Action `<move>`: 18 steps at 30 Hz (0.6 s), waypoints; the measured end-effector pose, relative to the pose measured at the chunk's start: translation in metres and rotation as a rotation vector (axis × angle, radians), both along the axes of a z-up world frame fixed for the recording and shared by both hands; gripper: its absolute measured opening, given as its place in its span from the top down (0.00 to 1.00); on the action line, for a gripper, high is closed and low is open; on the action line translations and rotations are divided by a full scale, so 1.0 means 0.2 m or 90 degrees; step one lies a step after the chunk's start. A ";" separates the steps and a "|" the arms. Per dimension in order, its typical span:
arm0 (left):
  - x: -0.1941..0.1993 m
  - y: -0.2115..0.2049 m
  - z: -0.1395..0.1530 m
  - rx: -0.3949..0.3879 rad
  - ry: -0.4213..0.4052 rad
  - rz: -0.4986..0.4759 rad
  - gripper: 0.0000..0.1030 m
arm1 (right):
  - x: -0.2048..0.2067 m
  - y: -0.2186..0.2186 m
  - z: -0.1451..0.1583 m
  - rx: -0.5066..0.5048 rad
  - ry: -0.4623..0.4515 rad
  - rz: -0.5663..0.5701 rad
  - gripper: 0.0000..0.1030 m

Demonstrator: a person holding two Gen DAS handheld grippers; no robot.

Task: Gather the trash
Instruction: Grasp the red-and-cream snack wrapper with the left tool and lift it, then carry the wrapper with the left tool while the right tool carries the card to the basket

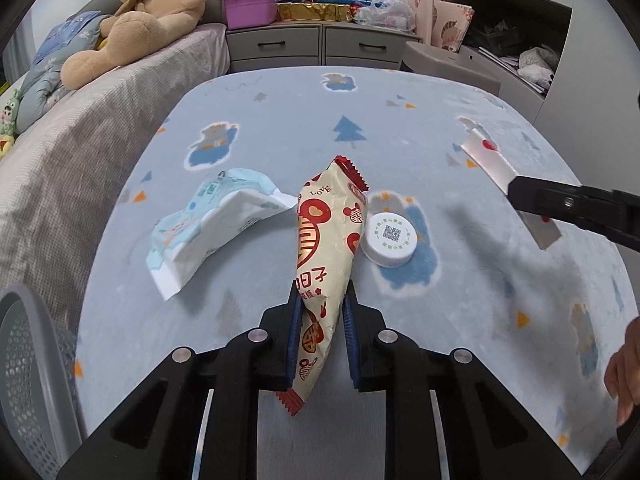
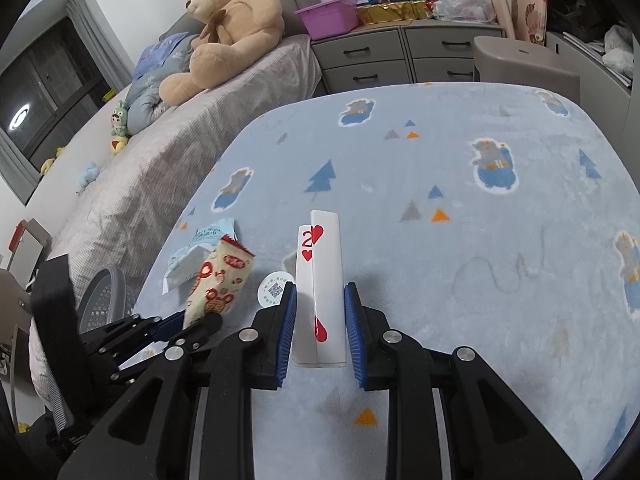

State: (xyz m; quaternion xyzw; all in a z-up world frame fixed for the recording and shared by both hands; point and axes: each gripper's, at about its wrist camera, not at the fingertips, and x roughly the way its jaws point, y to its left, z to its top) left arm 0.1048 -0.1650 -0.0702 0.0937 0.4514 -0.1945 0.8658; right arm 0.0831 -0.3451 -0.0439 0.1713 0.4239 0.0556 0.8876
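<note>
My left gripper (image 1: 322,300) is shut on a cream and red snack wrapper (image 1: 326,240), held above the blue blanket-covered table (image 1: 460,300). My right gripper (image 2: 320,292) is shut on a folded two-of-hearts playing card (image 2: 326,280), lifted off the table. The card also shows in the left wrist view (image 1: 492,164), and the wrapper in the right wrist view (image 2: 218,284). A light blue tissue pack (image 1: 208,224) and a white bottle cap (image 1: 390,240) lie on the table beside the wrapper.
A grey mesh waste basket (image 1: 28,364) stands at the table's left edge. A bed with a teddy bear (image 1: 140,16) runs along the left. Drawers (image 1: 320,46) with a purple bin (image 1: 248,8) and a grey stool (image 1: 448,60) stand behind the table.
</note>
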 end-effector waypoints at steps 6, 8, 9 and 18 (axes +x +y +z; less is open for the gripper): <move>-0.14 0.12 0.11 -0.012 -0.032 0.020 0.81 | -0.03 0.06 0.01 -0.011 -0.006 0.011 0.76; -0.18 0.17 0.15 -0.022 -0.038 0.028 0.81 | -0.04 0.09 0.02 -0.016 -0.009 0.018 0.76; -0.20 0.20 0.17 -0.027 -0.040 0.031 0.81 | -0.05 0.12 0.03 -0.020 -0.011 0.022 0.76; -0.36 0.48 0.30 -0.024 -0.086 0.074 0.81 | -0.08 0.38 0.09 -0.027 -0.030 0.065 0.76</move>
